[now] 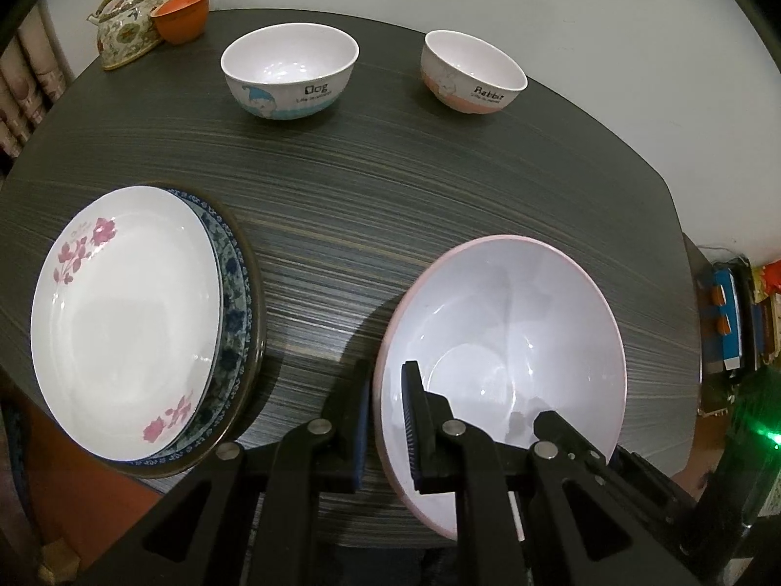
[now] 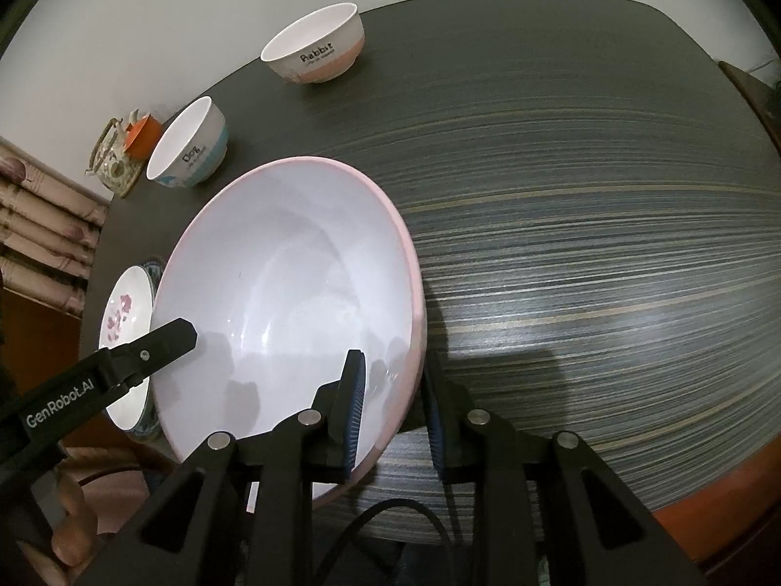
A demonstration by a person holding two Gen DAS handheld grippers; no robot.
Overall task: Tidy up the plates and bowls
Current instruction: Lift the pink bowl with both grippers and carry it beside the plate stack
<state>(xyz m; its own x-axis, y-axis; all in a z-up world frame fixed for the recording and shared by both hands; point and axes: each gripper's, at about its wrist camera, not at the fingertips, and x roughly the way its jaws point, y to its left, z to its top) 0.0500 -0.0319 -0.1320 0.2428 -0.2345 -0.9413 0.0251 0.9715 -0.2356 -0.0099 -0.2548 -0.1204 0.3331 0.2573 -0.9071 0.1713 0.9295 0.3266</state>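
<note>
On the near edge of the dark table [image 1: 439,185], the big pink-rimmed bowl [image 1: 507,332] sits between both grippers: the left gripper [image 1: 385,420] is clamped on its left rim, while the right gripper [image 2: 395,405] straddles the opposite rim, pads apparently just clear. The stacked plates [image 1: 127,322] lie left, on the left hand's side.
</note>
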